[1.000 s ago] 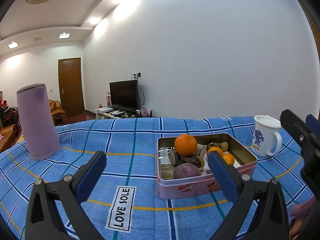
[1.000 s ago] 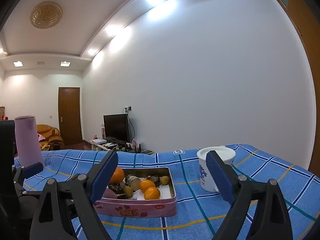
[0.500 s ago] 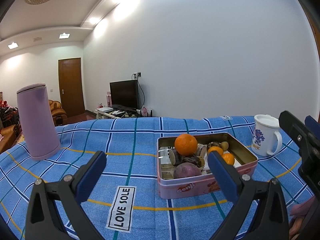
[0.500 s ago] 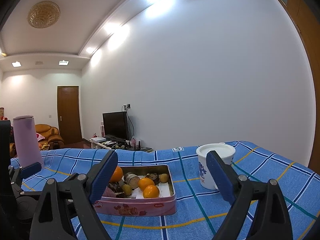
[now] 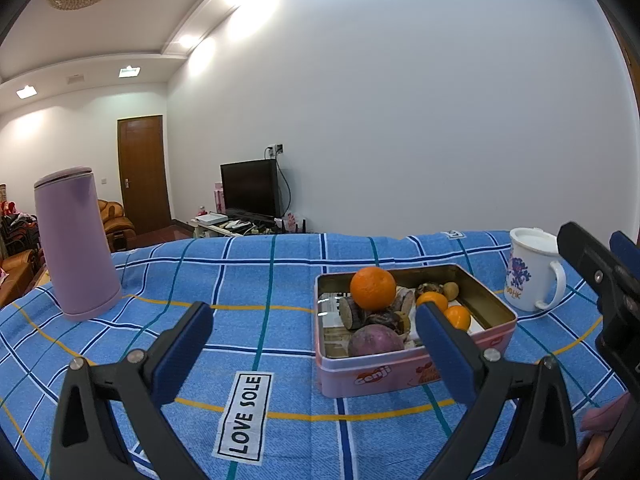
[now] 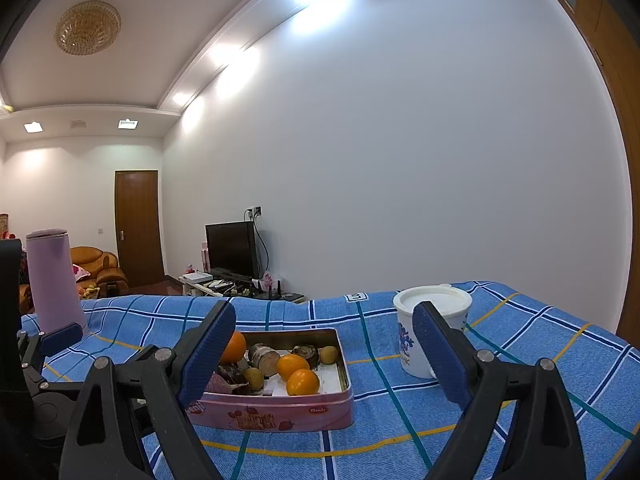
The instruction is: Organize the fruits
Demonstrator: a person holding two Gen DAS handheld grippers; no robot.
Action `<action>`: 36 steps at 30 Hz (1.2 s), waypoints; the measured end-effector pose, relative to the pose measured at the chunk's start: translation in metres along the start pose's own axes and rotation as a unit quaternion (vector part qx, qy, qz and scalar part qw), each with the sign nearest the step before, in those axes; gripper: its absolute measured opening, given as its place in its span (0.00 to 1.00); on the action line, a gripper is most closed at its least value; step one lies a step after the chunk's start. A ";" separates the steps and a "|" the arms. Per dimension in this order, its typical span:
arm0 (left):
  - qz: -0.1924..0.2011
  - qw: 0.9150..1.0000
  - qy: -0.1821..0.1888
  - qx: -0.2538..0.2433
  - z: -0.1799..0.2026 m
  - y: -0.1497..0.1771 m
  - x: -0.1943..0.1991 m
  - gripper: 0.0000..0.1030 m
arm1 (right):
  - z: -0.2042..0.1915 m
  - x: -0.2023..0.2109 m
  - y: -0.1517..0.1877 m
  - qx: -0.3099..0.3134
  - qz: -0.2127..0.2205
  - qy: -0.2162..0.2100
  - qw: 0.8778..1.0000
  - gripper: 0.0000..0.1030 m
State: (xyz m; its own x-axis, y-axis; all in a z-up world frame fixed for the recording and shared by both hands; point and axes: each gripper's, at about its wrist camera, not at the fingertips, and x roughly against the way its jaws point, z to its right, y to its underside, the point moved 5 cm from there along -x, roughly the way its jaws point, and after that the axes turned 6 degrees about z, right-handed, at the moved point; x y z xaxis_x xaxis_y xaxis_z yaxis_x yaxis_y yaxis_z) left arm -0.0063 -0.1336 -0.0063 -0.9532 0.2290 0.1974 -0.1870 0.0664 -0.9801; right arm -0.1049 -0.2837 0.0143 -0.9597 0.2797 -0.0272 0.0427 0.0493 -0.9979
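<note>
A pink metal tin (image 5: pixel 404 374) sits on the blue checked cloth and holds a large orange (image 5: pixel 373 288), a purple round fruit (image 5: pixel 375 341), small oranges (image 5: pixel 457 317) and brown pieces. The tin also shows in the right wrist view (image 6: pixel 280 414), with small oranges (image 6: pixel 302 381) inside. My left gripper (image 5: pixel 312 354) is open and empty, just in front of the tin's left half. My right gripper (image 6: pixel 324 356) is open and empty, just in front of the tin's right side.
A tall purple flask (image 5: pixel 76 242) stands at the far left of the table. A white lidded mug (image 5: pixel 532 268) stands right of the tin; it also shows in the right wrist view (image 6: pixel 430 330). The right gripper's body (image 5: pixel 608 304) is at the right edge.
The right wrist view has tilted and shifted slightly, so the tin sits a little lower and closer in it. The left gripper has barely moved. Both grippers stay open.
</note>
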 end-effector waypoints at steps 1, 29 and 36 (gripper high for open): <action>0.000 1.000 -0.001 0.000 0.000 0.000 0.000 1.00 | 0.000 0.000 0.000 0.000 0.000 0.000 1.000 0.89; -0.002 1.000 -0.005 -0.004 -0.003 0.000 0.002 1.00 | 0.001 0.000 0.000 0.001 -0.003 -0.002 1.000 0.89; -0.004 1.000 -0.017 -0.006 -0.005 0.001 0.001 1.00 | 0.001 0.001 0.000 0.001 -0.003 -0.002 1.000 0.89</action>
State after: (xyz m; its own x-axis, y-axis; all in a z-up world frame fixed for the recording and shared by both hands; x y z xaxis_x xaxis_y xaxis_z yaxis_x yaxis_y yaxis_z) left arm -0.0062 -0.1288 -0.0070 -0.9592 0.1953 0.2042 -0.1919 0.0800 -0.9781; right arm -0.1057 -0.2844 0.0144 -0.9607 0.2765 -0.0222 0.0369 0.0480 -0.9982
